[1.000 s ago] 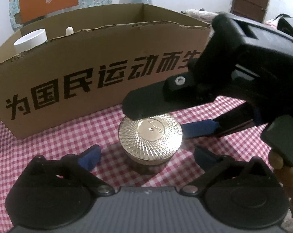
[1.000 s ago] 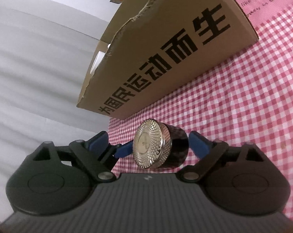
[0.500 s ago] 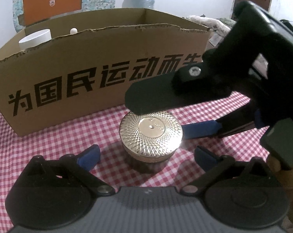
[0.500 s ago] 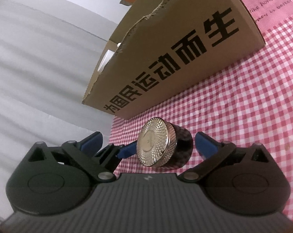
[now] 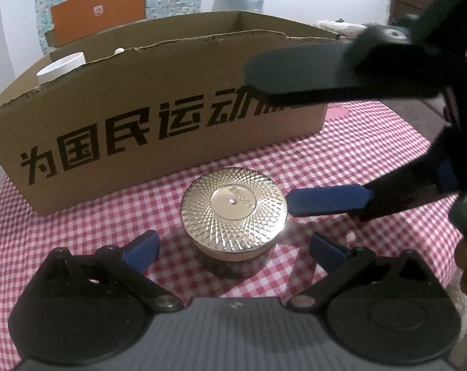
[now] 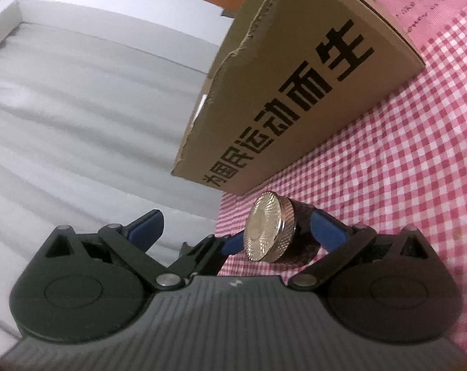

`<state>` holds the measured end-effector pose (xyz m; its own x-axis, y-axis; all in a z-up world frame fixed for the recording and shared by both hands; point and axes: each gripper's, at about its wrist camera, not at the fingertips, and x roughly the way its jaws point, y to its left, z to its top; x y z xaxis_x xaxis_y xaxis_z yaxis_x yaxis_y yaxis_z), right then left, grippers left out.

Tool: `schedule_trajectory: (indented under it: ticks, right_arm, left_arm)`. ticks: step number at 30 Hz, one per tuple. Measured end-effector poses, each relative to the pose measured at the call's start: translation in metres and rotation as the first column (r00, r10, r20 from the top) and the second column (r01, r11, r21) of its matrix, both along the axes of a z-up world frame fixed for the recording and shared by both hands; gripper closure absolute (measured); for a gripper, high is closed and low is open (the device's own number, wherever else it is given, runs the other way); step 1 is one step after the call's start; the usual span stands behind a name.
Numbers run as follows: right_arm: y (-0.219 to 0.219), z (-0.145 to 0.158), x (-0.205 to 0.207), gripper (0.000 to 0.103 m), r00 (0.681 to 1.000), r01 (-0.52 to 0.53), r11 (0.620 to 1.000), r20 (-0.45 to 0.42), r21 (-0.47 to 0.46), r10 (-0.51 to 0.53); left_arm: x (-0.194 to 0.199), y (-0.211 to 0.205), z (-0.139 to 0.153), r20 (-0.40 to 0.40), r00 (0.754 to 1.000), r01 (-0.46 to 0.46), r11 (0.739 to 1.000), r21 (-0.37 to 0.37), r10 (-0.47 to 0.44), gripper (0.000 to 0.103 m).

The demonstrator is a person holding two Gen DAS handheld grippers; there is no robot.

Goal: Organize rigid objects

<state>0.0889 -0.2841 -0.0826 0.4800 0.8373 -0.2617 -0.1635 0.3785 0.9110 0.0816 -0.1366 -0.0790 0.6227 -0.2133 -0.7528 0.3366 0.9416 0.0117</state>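
A gold-lidded jar [image 5: 233, 216] stands upright on the checked cloth [image 5: 372, 154] just in front of the cardboard box [image 5: 140, 99], between two hand-held grippers. The left gripper [image 5: 233, 247] sits low behind it with its blue fingers [image 5: 142, 245] spread wide to either side, touching nothing. The right gripper [image 6: 270, 232] comes in tilted from the side, also wide open; one blue finger [image 5: 329, 199] lies right at the lid's edge, though contact cannot be confirmed, and the other is well off the jar. Neither has hold of anything. With both tools crowding one small jar, the likeliest mishap looks like a nudge from that side finger sliding or tipping it before any grip closes. The smooth metal lid may also slip if pinched on the rim rather than the dark body, and the grippers could knock each other on the way in
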Motion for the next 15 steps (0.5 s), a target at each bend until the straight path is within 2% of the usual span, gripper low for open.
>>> schedule_trajectory:
  ticks: [4,15]
  right_arm:
    - [-0.007,0.0,-0.005,0.002,1.0,0.0,1.0,0.003,0.018,0.0]
    - [0.003,0.003,-0.004,0.002,1.0,0.012,0.999,-0.009,-0.032,-0.012]
  left_arm:
    - [0.007,0.004,-0.004,-0.002,1.0,-0.001,1.0,-0.002,0.001,0.0]
    - [-0.003,0.008,0.0,0.01,1.0,0.025,1.0,-0.006,-0.025,0.0]
